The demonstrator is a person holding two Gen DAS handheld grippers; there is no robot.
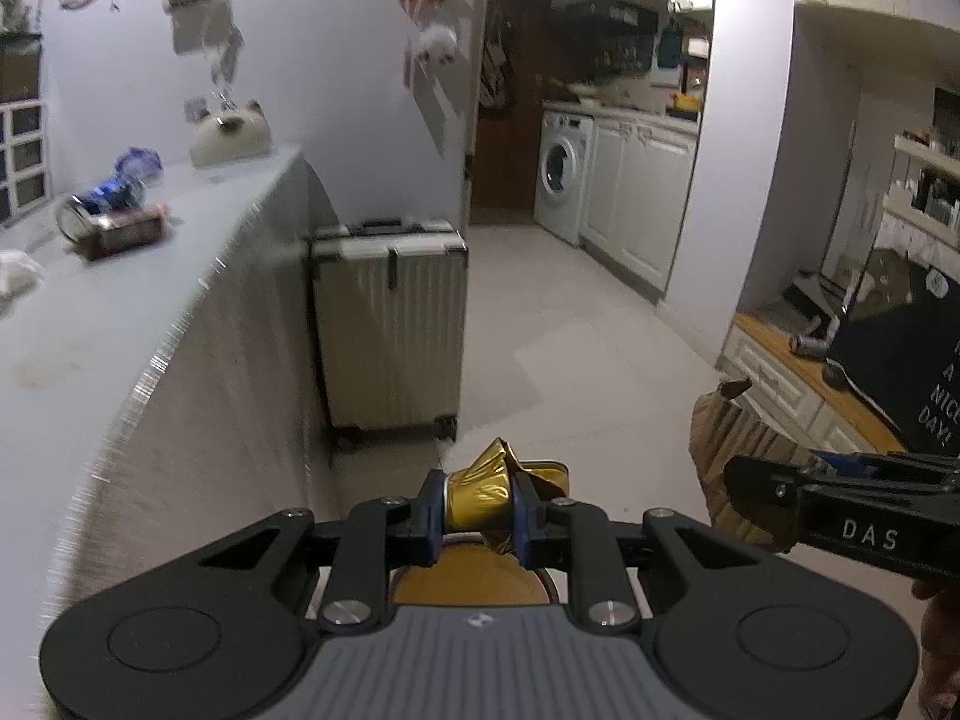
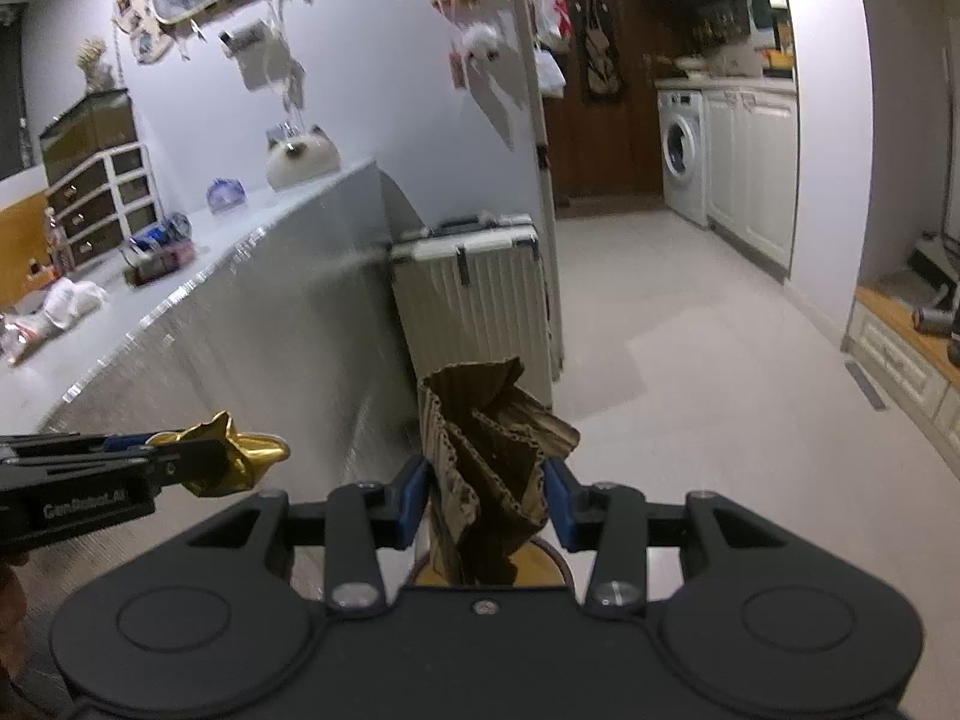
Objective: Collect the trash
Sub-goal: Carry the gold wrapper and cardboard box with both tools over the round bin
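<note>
Two pairs of handheld tongs are seen side by side above a pale floor (image 1: 600,330). The left tongs (image 1: 480,507) are pinched on a crumpled gold foil wrapper (image 1: 489,489); the right tongs (image 2: 487,501) are pinched on a folded piece of brown corrugated cardboard (image 2: 486,450). Both pieces of trash are held in the air, clear of the table (image 1: 120,312) on the left.

Just below each pair of tongs a round, yellowish opening (image 2: 543,567) is partly hidden, possibly a bin, though too little is shown to be sure. If so, each piece is best brought squarely over the opening before the pinch is eased, the cardboard lowered end first because it is long and could catch on the rim.

More trash is left on the table: a tipped can (image 1: 75,219), a dark red wrapper (image 1: 129,231), blue crumpled packaging (image 1: 117,189) and white crumpled paper (image 1: 18,279). A ribbed pale suitcase (image 1: 390,324) is stood against the table's end, near the tongs. A washing machine (image 1: 561,171) is set well apart in the background.
</note>
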